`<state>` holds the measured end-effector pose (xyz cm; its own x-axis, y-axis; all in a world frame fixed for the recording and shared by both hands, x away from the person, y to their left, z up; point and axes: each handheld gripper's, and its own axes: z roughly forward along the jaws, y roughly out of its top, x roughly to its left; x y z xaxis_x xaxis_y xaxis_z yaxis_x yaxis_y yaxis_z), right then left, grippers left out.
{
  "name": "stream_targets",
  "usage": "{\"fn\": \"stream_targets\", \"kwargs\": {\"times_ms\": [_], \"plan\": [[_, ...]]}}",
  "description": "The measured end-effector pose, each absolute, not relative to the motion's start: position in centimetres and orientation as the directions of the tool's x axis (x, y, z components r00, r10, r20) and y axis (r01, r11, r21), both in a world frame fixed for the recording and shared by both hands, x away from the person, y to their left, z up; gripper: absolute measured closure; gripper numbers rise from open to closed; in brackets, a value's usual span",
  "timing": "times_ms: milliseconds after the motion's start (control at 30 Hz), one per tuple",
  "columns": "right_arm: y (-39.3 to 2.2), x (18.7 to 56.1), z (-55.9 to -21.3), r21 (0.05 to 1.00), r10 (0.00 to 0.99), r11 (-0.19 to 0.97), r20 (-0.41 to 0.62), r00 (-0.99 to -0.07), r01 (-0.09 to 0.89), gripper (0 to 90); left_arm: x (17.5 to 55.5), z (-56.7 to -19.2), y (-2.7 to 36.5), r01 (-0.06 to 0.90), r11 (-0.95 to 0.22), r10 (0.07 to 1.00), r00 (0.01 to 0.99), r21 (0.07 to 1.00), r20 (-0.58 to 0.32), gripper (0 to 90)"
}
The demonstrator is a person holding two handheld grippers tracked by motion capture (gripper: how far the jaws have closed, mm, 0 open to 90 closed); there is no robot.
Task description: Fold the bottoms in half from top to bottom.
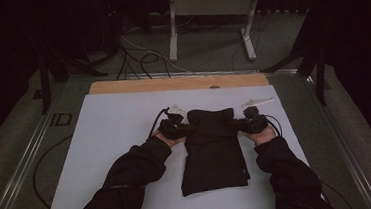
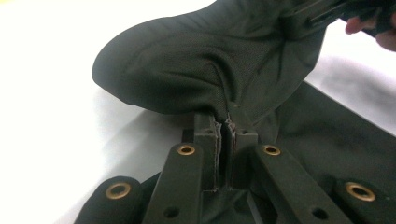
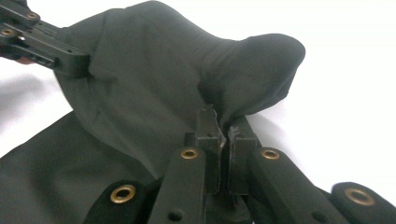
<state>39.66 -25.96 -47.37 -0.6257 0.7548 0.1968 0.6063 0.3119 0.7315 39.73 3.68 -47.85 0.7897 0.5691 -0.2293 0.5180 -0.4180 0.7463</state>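
A dark folded garment lies on the white table sheet in the high view, its far end raised and doubled over. My left gripper pinches the garment's left edge and my right gripper pinches its right edge. Seen from the left gripper view, my left gripper is shut on a fold of the dark cloth, with the other gripper at the top right. The right gripper view has my right gripper shut on the cloth, the other gripper gripping at top left.
The white sheet covers a wooden board on a metal-framed table. Cables run over the floor behind it, and a white stand rises at the back. Two pale small pieces lie on the sheet just beyond the grippers.
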Motion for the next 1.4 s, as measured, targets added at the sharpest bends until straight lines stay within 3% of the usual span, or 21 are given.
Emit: {"fn": "stream_targets", "kwargs": {"times_ms": [400,1400], "plan": [[-26.0,35.4,-46.7,0.749,0.746,0.355,0.133,-0.652,0.559,87.0,36.4,-47.6,3.8,0.495,-0.426,0.538,0.812,0.757,-0.227,85.7],[-24.9,28.1,-47.5,0.73,0.72,0.385,0.144,-0.678,0.564,86.9,28.7,-48.7,5.4,0.478,-0.405,0.511,0.825,0.779,-0.24,85.5]]}}
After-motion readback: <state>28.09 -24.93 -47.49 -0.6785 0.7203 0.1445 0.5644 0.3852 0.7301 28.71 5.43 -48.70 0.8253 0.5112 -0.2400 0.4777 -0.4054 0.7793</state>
